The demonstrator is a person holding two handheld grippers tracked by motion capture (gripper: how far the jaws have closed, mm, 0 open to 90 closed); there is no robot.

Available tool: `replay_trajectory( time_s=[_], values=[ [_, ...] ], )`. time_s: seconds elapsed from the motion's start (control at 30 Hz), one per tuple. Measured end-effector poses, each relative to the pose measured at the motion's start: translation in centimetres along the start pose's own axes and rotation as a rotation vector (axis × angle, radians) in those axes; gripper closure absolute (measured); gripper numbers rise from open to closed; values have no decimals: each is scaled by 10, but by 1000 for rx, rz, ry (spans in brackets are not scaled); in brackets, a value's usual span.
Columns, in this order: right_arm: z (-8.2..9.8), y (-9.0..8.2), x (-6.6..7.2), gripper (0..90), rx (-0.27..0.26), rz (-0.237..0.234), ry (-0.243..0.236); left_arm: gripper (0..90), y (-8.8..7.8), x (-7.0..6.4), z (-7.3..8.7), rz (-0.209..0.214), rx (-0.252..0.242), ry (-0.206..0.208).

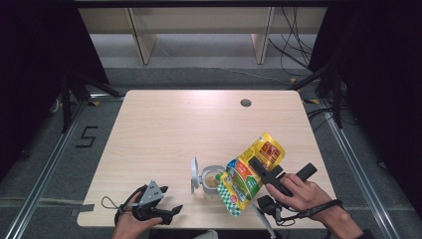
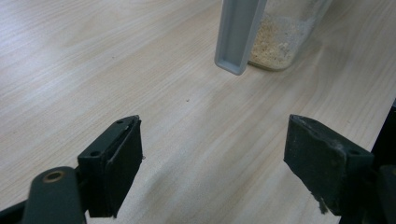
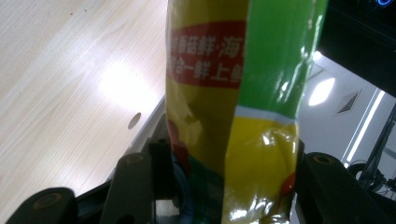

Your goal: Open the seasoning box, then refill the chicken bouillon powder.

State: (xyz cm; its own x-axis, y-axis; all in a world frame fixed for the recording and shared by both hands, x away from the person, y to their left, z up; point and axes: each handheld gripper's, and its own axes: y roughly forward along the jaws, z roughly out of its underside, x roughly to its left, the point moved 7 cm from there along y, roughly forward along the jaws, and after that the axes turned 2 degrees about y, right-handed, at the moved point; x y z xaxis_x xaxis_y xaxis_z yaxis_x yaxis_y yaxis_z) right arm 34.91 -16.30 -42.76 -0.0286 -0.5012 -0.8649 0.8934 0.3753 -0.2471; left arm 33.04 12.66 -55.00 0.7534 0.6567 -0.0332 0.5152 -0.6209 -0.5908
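The right gripper (image 1: pixel 264 172) clamps the yellow pouch (image 1: pixel 250 172), tipped mouth-down over the open jar (image 1: pixel 213 180) near the table's (image 1: pixel 164 124) front edge. The left gripper (image 1: pixel 166 211) idles wide, gripping nothing. With the jar unsteadied, the pouch could knock it or spill.
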Motion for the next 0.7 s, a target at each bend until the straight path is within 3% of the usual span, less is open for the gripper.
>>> replay_trajectory(
  time_s=[0.1, 0.17, 0.4, 0.5, 0.6, 0.7],
  values=[
    [-1, 0, -1, 557, -3, -2, -4, 189, -2, 4, 1, 0, 29, 51],
    [-1, 0, -1, 557, -5, 1, 0, 189, -1, 3, 1, 0, 16, 36],
    [-1, 1, 0, 557, -8, -1, -3, 189, -2, 5, 1, 0, 27, 52],
    [1, 2, -3, 557, -9, 7, 3, 190, -1, 4, 0, -1, 11, 31],
    [1, 0, -5, 557, -6, 8, -2, 189, -2, 5, 1, -9, 23, 51],
    [0, 0, -6, 558, -7, 9, -4, 189, -1, 4, 0, 0, 12, 33]
  ],
)
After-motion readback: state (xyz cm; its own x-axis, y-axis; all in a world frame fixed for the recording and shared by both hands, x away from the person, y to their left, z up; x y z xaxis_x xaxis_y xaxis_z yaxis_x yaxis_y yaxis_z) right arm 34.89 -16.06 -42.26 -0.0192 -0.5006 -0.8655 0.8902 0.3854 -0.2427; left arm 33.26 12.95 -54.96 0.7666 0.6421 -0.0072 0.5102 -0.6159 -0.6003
